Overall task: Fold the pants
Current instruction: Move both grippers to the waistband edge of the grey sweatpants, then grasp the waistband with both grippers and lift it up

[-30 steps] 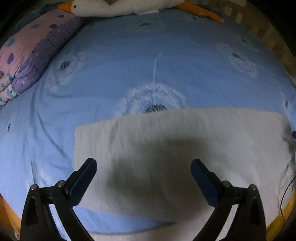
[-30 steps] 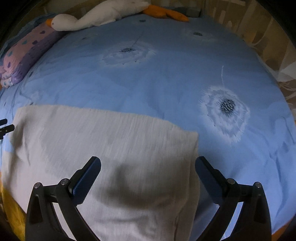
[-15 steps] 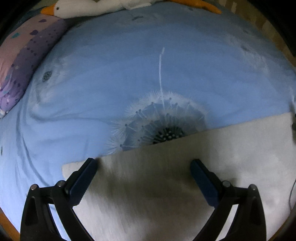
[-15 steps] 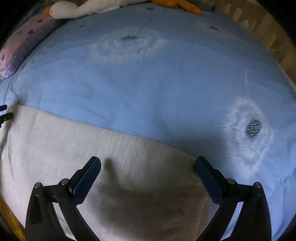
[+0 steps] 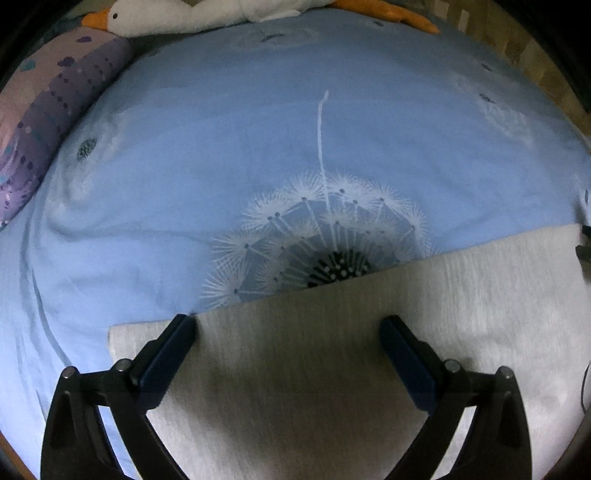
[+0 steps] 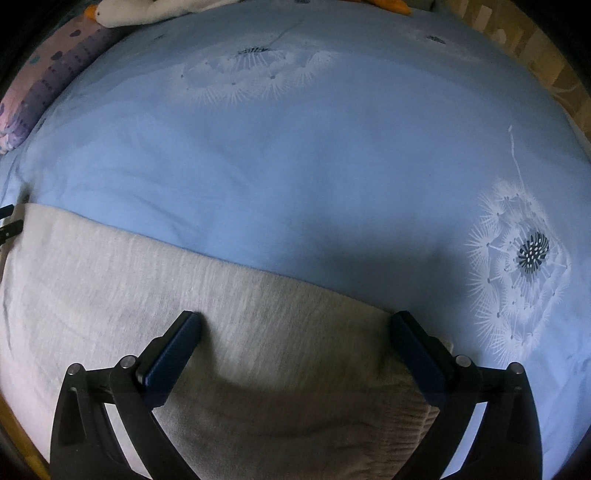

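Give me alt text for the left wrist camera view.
The left gripper, fingers wide apart, hovers over light grey pants lying flat on a blue dandelion-print bedspread. A plush goose lies at the far edge.

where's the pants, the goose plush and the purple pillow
pants (image 5: 332, 369): left wrist view, flat grey cloth between the fingers
goose plush (image 5: 155, 20): left wrist view, white neck
purple pillow (image 5: 55, 110): left wrist view, dotted side

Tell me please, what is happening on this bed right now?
A person holds two grippers low over pale pants spread on a blue dandelion-print bedcover. The left gripper and the right gripper both stand open above the cloth, the left having just narrowed slightly. Neither grips the fabric yet.
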### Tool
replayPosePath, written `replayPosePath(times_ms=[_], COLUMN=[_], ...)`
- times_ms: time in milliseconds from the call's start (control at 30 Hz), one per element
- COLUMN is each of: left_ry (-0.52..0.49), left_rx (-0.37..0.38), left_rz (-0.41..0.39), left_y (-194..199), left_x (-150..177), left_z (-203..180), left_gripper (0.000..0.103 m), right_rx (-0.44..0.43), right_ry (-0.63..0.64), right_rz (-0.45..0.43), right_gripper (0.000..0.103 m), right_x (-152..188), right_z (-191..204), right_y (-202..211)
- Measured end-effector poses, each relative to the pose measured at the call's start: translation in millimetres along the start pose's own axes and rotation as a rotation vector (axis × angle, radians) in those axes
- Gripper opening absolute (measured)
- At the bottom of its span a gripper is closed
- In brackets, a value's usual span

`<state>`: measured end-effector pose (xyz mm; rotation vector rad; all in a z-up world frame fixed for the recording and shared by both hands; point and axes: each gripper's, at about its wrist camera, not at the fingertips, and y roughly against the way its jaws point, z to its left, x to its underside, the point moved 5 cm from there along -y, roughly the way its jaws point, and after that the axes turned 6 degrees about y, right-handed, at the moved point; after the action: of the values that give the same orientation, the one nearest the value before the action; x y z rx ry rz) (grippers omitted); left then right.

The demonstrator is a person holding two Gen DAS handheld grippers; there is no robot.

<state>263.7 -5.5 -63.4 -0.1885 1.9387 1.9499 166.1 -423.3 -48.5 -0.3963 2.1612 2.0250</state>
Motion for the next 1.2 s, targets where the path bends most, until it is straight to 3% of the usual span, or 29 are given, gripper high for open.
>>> replayPosePath(times_ms=[33,133,200,233,300,333,667,867,1200], left_ry=[-0.006,-0.046,-0.057,-0.053,-0.036,-0.032,-0.004,0.005,0.031], left_rx=[0.007,0.019,0.008,0.009,0.020,0.024,0.080,0.096,0.129], left_rz=[-0.007,-0.036,-0.046,-0.045,-0.049,-0.053,-0.153,-0.218,-0.298], left_y=[2,16,22,24,30,31,92,138,198], left_x=[1,10,15,16,19,19,6,24,83], left_z=[-1,-18,-25,-25,-26,-25,-7,-1,0], left_gripper=[0.092,0.057,0.025,0.020,0.010,0.010,0.008,0.008,0.008], right_rx=[0.001,-0.006,-0.024,-0.032,-0.057,-0.065,-0.083,-0.076,-0.067], right_ry=[0.001,0.017,0.023,0.022,0.014,0.009,0.005,0.015,0.027], right_rz=[0.000,-0.021,-0.035,-0.041,-0.049,-0.047,-0.148,-0.213,-0.297], right_gripper=[0.102,0.083,0.056,0.050,0.013,0.006,0.003,0.003,0.003], right_x=[-7,-8,-9,-8,-8,-8,4,27,85], right_z=[1,5,8,9,9,8,3,7,30], right_y=[-3,3,8,12,17,19,85,129,185])
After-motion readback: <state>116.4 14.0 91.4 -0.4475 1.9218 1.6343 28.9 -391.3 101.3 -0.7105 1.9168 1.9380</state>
